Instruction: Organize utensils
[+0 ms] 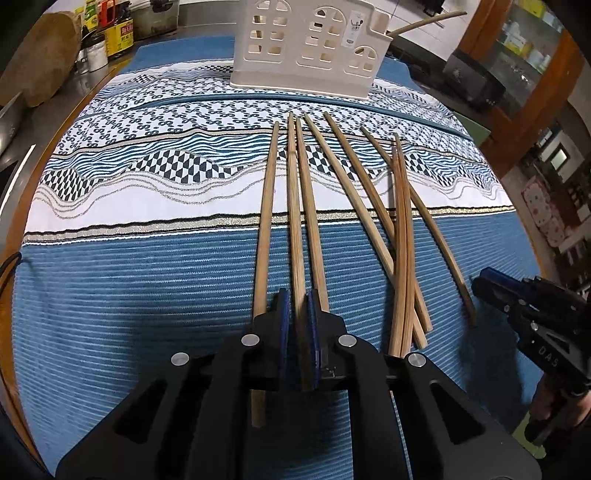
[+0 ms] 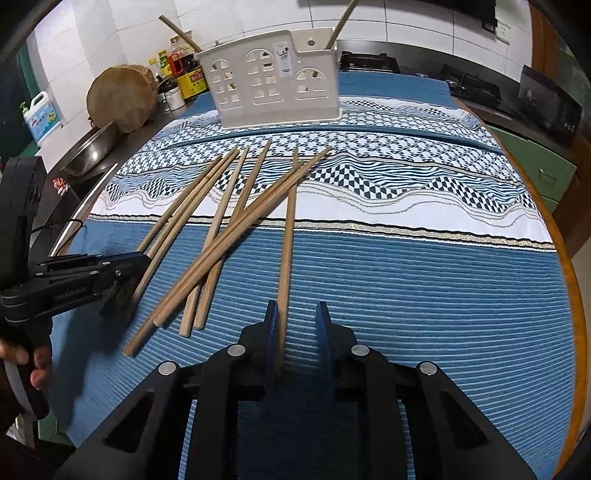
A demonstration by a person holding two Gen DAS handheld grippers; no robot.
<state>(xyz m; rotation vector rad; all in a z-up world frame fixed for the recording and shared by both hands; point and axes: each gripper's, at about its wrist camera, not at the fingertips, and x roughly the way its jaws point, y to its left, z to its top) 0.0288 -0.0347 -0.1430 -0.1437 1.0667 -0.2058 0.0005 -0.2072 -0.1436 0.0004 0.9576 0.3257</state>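
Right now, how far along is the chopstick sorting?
Two chopsticks already stand in the holder. The left gripper is shut on one chopstick; the right gripper, jaws open, straddles another. The remaining pile lies on the cloth.

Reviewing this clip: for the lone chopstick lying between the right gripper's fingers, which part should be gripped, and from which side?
Best at its thick near end, coming in low along its length from the near table edge. The chopstick lies flat on the blue cloth, clear of the crossed pile, with its butt already between the open right gripper. Closing across the width there should pinch it.
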